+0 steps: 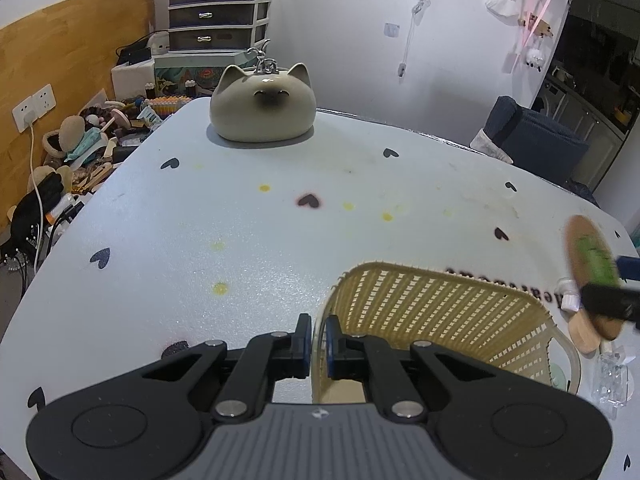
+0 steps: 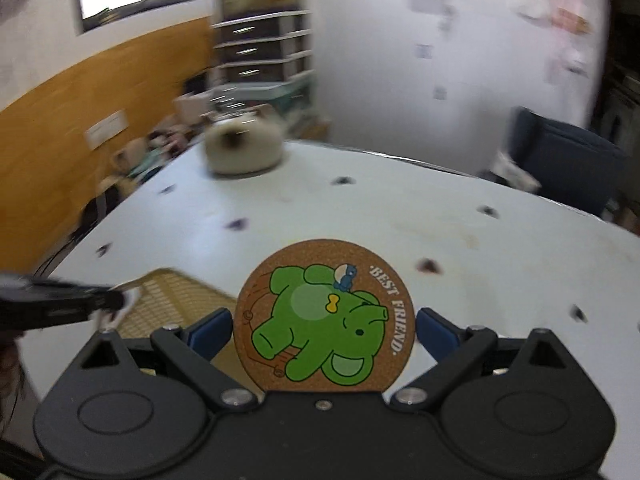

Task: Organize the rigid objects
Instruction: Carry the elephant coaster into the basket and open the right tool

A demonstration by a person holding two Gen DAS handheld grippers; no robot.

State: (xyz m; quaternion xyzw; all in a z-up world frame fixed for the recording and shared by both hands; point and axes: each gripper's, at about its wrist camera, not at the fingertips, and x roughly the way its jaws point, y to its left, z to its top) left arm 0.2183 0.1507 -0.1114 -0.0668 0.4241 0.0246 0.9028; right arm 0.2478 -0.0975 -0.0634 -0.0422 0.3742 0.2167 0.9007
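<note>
My left gripper (image 1: pixel 318 346) is shut on the near rim of a tan woven plastic basket (image 1: pixel 440 312) that stands on the white table. My right gripper (image 2: pixel 324 328) is shut on a round cork coaster (image 2: pixel 324 316) with a green elephant and "BEST FRIEND" print, held above the table. In the left wrist view the coaster (image 1: pixel 588 264) and the right gripper (image 1: pixel 612 300) appear blurred, just right of the basket. In the right wrist view the basket (image 2: pixel 172 300) lies at lower left, with the left gripper (image 2: pixel 60 300) on it.
A cat-shaped ceramic jar (image 1: pixel 262 104) stands at the table's far side. Small clear and white items (image 1: pixel 612 380) lie to the right of the basket. Clutter (image 1: pixel 80 152) sits beyond the table's left edge. A blue chair (image 1: pixel 536 136) stands at the far right.
</note>
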